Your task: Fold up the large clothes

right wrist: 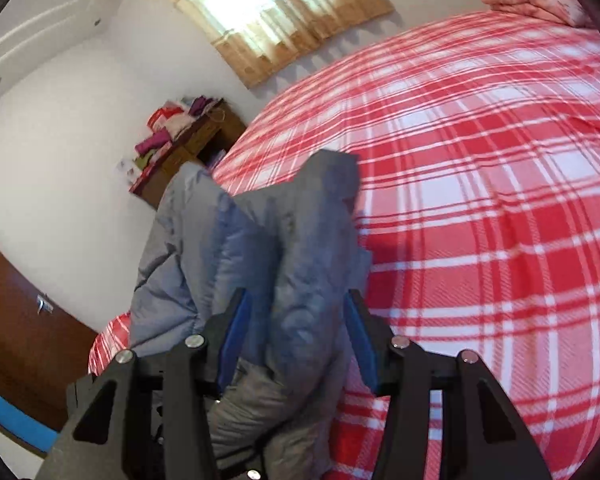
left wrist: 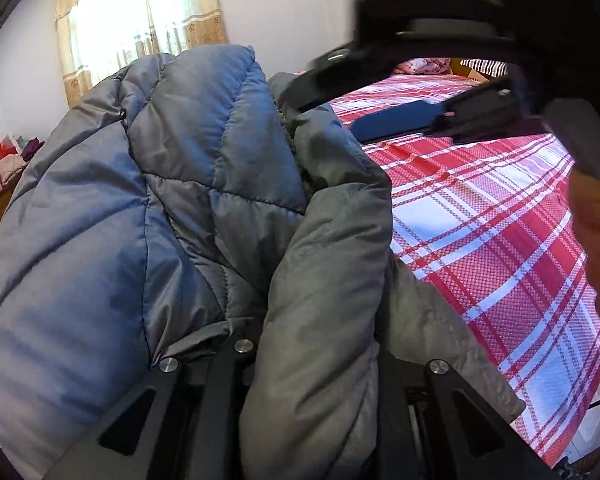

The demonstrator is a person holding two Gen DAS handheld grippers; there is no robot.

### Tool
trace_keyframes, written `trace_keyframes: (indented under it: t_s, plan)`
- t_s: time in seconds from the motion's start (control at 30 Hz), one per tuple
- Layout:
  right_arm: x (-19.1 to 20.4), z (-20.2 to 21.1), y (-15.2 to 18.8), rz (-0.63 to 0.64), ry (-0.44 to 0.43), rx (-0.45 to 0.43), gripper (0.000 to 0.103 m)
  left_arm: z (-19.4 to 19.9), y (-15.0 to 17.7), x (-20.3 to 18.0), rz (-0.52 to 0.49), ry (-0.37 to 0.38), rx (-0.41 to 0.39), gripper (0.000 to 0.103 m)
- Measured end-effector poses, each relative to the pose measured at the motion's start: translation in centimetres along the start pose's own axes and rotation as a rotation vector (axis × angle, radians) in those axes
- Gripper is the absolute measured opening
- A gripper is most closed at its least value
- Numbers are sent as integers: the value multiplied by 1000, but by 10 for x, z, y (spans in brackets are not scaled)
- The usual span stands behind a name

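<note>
Grey puffer jacket (right wrist: 260,248), pinched by right gripper (right wrist: 296,336) and left gripper (left wrist: 312,344): slippery padding may slide free mid-fold.

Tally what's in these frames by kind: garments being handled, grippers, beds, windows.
Grey-blue puffer jacket: 1
Grippers, left gripper and right gripper: 2
Bed with red plaid sheet: 1
Curtained window: 1
Total: 5
</note>
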State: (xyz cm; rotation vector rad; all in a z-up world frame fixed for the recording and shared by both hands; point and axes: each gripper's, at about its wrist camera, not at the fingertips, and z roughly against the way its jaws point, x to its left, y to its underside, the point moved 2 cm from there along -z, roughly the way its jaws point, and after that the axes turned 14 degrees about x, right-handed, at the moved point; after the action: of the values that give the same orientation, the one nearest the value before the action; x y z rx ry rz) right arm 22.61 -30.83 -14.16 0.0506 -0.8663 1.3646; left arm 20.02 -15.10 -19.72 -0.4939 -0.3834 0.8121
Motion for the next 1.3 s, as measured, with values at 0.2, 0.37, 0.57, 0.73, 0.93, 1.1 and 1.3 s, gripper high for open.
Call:
trace_keyframes:
  t_s: [0.2, 0.37, 0.57, 0.73, 0.93, 1.1, 1.3]
  plan:
    - [4, -41, -2, 35, 52, 108, 38, 5, 7, -2, -23, -11, -6, 17]
    - [-9, -57, 0, 22, 107, 175, 23, 24, 13, -10, -66, -9, 5, 23]
    - [-11, -65, -1, 42, 136, 193, 20, 71, 48, -16, -191, -58, -15, 30]
    - [-3, -71, 4, 73, 125, 200, 27, 89, 63, 5, -132, 43, 31, 30]
    - [-1, -71, 3, 62, 141, 190, 27, 88, 51, -15, -138, 23, -16, 43]
    - [-1, -60, 1, 69, 95, 199, 26, 87, 28, -53, -255, 50, -105, 50]
    - [-12, -53, -4, 62, 49, 207, 26, 125, 29, -49, -308, 108, -199, 66]
